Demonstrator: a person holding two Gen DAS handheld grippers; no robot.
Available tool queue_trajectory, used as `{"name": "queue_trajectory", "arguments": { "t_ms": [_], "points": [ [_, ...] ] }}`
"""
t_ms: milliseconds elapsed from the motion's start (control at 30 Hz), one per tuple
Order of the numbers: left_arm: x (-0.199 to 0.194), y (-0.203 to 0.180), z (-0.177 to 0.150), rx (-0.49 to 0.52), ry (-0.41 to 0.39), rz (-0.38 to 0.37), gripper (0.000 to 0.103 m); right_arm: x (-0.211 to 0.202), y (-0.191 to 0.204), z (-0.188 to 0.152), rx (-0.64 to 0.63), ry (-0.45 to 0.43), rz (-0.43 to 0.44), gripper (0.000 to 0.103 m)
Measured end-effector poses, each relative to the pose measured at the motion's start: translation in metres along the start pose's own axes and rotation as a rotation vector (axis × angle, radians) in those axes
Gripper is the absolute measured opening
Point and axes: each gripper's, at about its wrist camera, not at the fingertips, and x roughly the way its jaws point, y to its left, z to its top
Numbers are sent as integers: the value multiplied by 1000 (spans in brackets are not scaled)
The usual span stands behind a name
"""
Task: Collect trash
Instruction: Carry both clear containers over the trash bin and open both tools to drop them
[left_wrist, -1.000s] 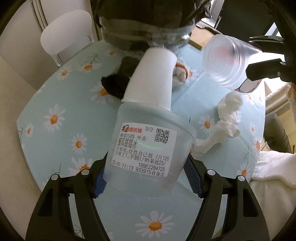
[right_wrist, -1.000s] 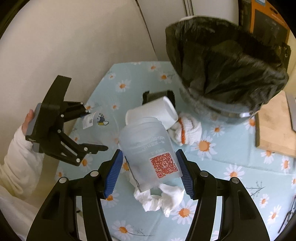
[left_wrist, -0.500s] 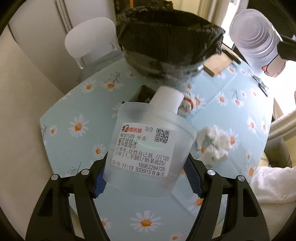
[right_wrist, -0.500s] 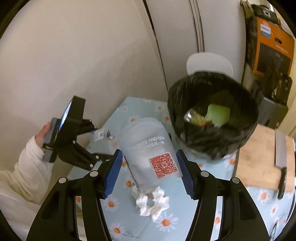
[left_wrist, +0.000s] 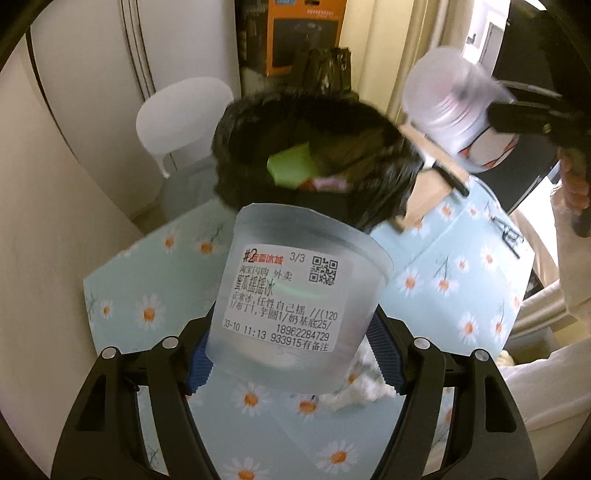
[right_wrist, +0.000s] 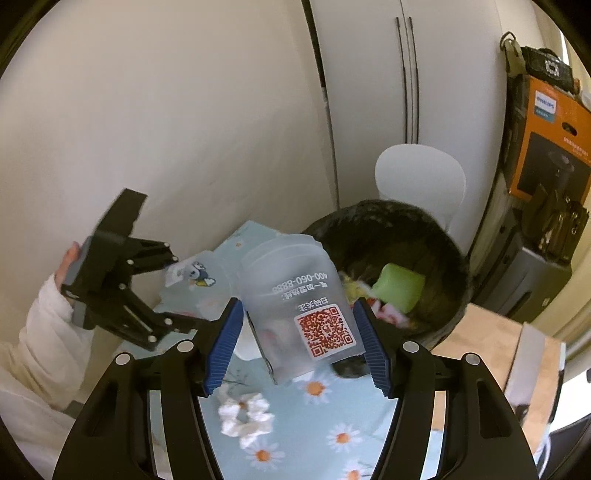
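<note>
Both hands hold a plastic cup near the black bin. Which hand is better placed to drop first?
Probably right: the right tool has its QR cup beside the bin mouth, and its jaws have just been opening around it. The left tool holds its labelled cup short of the rim.

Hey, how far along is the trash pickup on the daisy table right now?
Done: the black-lined bin already holds a green item and other scraps. In hand: the left gripper grips a labelled cup; a QR-code cup sits between the jaws of the right gripper, which have just been opening, near the bin. Left: both cups to go in, plus the crumpled tissue on the table.
</note>
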Motion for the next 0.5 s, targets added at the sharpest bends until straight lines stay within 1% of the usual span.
{"name": "queue_trajectory", "arguments": {
  "t_ms": [100, 200, 367, 500],
  "points": [
    [1, -7, 23, 14, -27, 12, 72, -3, -14, 5, -15, -4, 0, 58],
    [4, -11, 41, 14, -39, 7, 72, -6, -27, 11, -28, -1, -4, 59],
    [24, -18, 69, 38, -15, 4, 72, -1, -50, 18, -33, 12, -14, 59],
    [33, -20, 87, 38, -16, -10, 72, 13, -66, 26, -47, 43, -5, 59]
  ]
}}
